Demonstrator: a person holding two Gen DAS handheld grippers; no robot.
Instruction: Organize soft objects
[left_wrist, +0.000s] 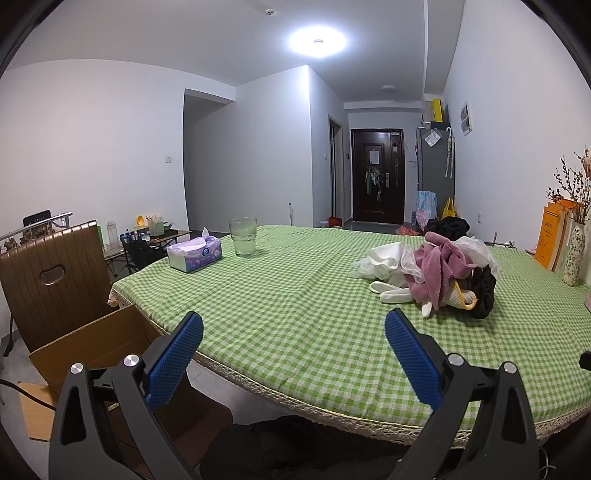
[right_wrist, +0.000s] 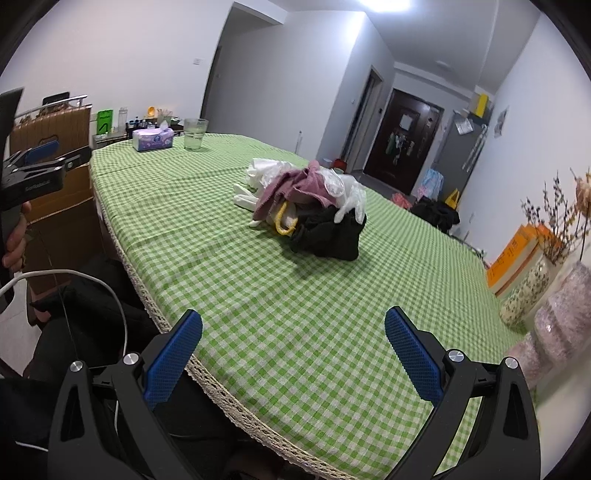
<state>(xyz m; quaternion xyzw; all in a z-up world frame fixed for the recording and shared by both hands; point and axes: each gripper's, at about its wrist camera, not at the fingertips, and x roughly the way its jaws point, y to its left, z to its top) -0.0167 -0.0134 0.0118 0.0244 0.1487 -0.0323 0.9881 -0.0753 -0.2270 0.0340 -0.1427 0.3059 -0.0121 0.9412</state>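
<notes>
Both tongs are spread wide and hold nothing. The left tongs and the right tongs hang over the near edge of the table. A cardboard box sits low, just left of the left tongs. Farther out, ahead and to the right of the left tongs, lies the pile of soft things: a pink cloth, white gloves, something black. No sorting seems begun. I think the next move is to reach out and pinch one piece off the top.
</notes>
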